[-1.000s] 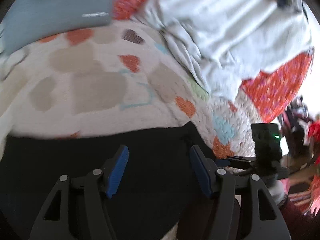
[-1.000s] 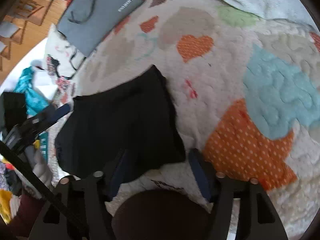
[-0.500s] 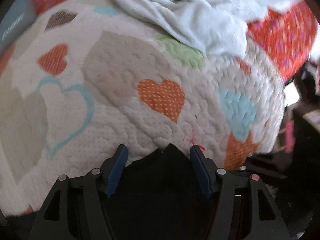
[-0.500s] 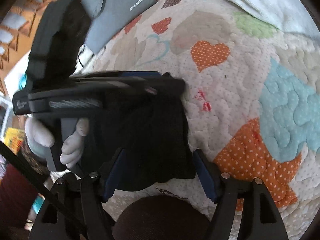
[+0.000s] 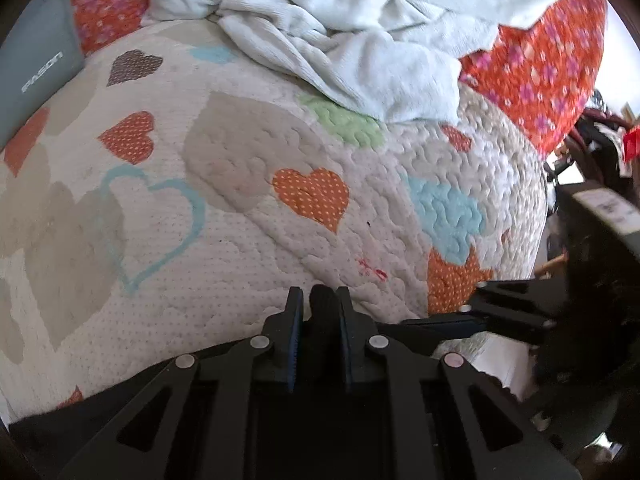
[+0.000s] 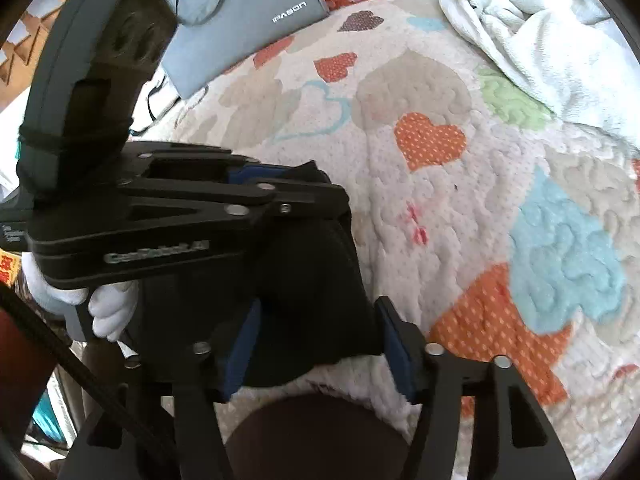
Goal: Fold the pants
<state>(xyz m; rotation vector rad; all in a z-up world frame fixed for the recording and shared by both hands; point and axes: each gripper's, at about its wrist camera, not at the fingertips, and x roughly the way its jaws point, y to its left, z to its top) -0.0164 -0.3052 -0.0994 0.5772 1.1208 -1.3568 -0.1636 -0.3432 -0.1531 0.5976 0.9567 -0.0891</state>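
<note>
Black, soft fabric: the pants lie limp on the bed's quilt. My left gripper jaws are closing, pinching a bunched corner; my right gripper jaws, closing but not yet gripping, straddle the near edge. Light, floppy; best held at corners.

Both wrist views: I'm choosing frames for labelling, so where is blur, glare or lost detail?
Left wrist view: window glare blows out the right edge, the black pants show no detail. Right wrist view: the left claw is slightly smeared; quilt sharp.
</note>
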